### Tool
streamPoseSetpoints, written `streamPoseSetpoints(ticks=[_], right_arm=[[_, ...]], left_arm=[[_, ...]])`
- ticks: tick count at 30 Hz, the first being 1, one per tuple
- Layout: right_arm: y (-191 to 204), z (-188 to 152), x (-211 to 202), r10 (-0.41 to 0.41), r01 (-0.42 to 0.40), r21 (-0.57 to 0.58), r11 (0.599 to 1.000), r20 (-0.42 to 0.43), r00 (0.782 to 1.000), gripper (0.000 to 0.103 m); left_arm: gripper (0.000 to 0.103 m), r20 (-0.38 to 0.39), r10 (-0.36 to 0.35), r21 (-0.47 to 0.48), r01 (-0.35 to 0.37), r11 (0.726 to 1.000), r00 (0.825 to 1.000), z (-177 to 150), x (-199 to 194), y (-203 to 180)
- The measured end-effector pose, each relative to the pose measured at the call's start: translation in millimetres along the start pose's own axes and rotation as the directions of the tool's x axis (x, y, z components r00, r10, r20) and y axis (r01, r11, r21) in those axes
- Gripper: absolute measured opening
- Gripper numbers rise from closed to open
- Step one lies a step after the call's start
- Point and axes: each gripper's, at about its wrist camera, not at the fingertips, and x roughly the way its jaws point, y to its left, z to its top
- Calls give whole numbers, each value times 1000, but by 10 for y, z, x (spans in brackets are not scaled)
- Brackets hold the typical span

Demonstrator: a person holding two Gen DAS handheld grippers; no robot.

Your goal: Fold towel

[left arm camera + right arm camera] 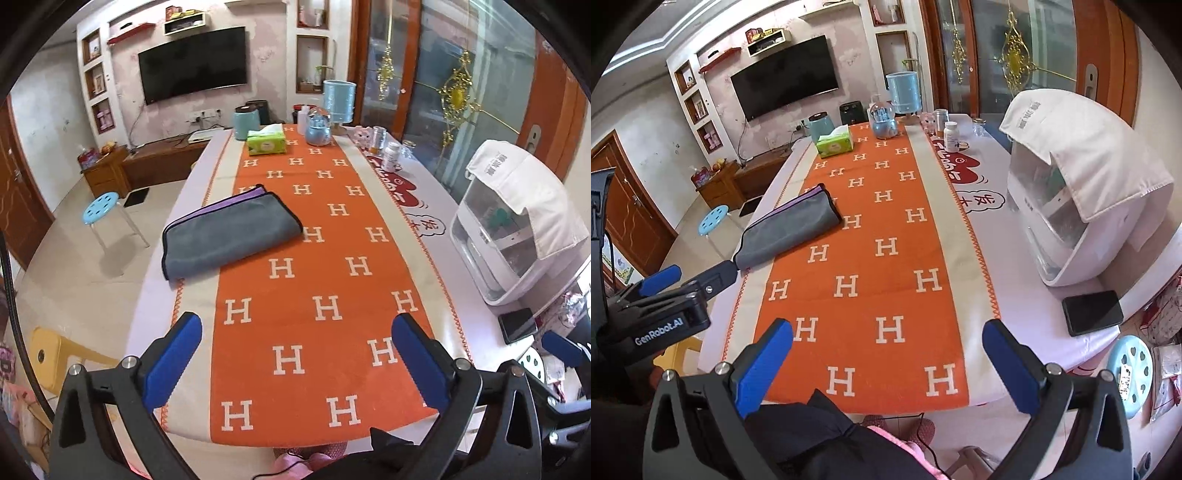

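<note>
Towel [229,230] lies on the left side of the table [436,236], mid-depth, partly on the orange H-pattern runner [314,280] and partly over its beige border toward the left edge. It's already folded: grey face up, purple layer peeking out at the far edge, black trim around, so at least one fold looks done. Lies flat and fairly neat. Can't tell how many layers are stacked.

Left gripper [295,354] hangs near the near end of the table, tongs wide apart, nothing between them, well apart from the towel. Right gripper [886,362] same: tongs spread, empty, over the near end of the runner. In the right wrist view the left gripper's tip seems to sit just beside the towel's near corner, but that may only be overlap; contact can't be told.

Judgement: task is either finished or one more fold is left (e.g. halving it again). If more is wanted, both grippers need to reach left and far to pinch the near corners.

Far end has a tissue box [266,142], jars etc.; phone [1093,312] at right, all well clear of the towel.
</note>
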Motion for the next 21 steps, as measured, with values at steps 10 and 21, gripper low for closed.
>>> streamPoseSetpoints(ticks=[10,21], right_arm=[[50,19,10,-3,4,-10,1000,21,1000,103],[97,69,88,6,-5,-37,999,15,1000,103]], left_arm=[[102,16,72,-2,-72,997,997,-50,-26,26],[102,34,107,-18,-106,994,994,-44,-50,66]])
